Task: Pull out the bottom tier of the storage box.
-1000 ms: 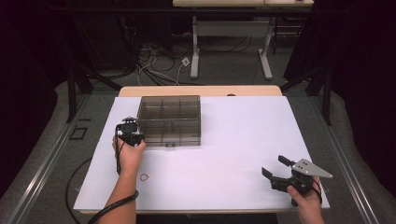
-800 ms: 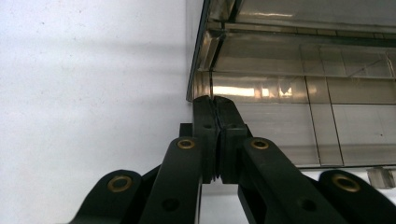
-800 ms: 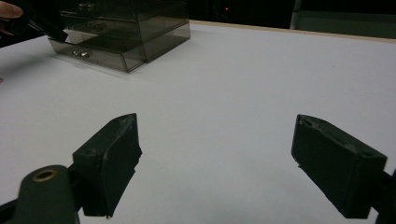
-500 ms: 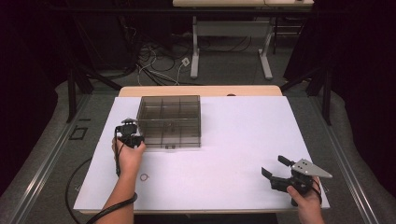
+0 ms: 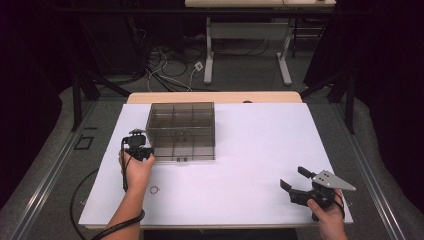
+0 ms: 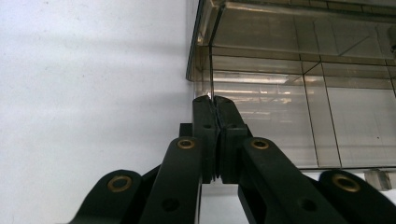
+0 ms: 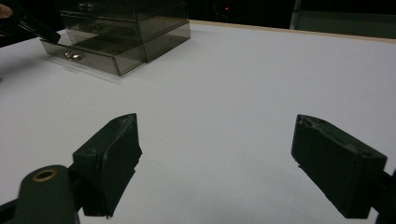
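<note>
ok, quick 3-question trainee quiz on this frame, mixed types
1. True or false: the left gripper is shut, its tips at the near-left corner of the box.
2. The right gripper is: A) shut on the ring, B) open over bare table, C) inside the box.
3. Fill in: the small ring lies on the table beside the person's ____ forearm.

Key: 1 true; 2 B; 3 left.
</note>
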The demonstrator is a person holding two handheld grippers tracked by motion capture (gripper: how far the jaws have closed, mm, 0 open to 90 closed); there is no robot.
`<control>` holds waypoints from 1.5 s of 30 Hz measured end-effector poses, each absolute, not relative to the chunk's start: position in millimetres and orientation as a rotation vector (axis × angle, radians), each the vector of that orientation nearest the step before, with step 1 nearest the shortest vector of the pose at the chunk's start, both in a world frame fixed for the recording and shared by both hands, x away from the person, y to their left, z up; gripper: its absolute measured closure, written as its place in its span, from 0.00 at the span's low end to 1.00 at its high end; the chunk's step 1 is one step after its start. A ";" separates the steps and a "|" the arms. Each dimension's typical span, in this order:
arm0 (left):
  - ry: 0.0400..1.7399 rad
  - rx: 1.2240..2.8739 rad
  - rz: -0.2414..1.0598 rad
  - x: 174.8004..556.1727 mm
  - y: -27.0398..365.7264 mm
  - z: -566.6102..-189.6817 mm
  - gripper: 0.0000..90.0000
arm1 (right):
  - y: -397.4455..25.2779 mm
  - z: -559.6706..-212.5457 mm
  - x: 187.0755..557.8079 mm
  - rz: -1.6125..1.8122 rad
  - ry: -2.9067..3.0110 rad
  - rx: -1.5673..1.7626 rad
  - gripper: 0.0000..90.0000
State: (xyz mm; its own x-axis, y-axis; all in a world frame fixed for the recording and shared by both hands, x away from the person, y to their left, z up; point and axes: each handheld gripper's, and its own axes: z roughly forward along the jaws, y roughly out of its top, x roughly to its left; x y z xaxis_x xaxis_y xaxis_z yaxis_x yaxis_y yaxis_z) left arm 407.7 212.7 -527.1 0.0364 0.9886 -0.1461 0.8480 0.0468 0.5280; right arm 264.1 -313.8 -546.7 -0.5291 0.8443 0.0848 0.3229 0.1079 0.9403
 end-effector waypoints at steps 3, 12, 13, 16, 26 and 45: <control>1.850 1.841 0.380 406.5 212.8 -527.1 0.99 | -313.9 -546.7 264.3 1.423 1.909 1.129 0.16; 1.849 1.845 0.381 402.5 212.4 -527.1 0.99 | -313.8 -546.7 264.1 1.423 1.910 1.133 0.16; 1.847 1.847 0.379 402.0 212.7 -526.9 0.99 | -313.8 -546.7 264.1 1.423 1.910 1.133 0.16; 1.852 1.848 0.373 399.9 212.9 -526.7 0.99 | -313.9 -546.7 264.2 1.422 1.909 1.128 0.16; 1.848 1.847 0.366 394.7 213.4 -526.5 0.99 | -314.0 -546.5 264.0 1.419 1.909 1.130 0.16; 1.840 1.830 0.350 390.6 216.4 -531.5 0.98 | -314.0 -546.8 264.3 1.419 1.913 1.129 0.16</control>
State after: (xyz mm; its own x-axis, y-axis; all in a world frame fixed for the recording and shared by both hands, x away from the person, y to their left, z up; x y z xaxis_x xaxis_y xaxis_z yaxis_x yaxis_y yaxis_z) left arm 390.6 216.4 -531.5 0.0452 0.9832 -0.1767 0.8496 0.0552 0.5245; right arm 264.3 -314.0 -546.8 -0.5308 0.8437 0.0802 0.3217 0.1130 0.9401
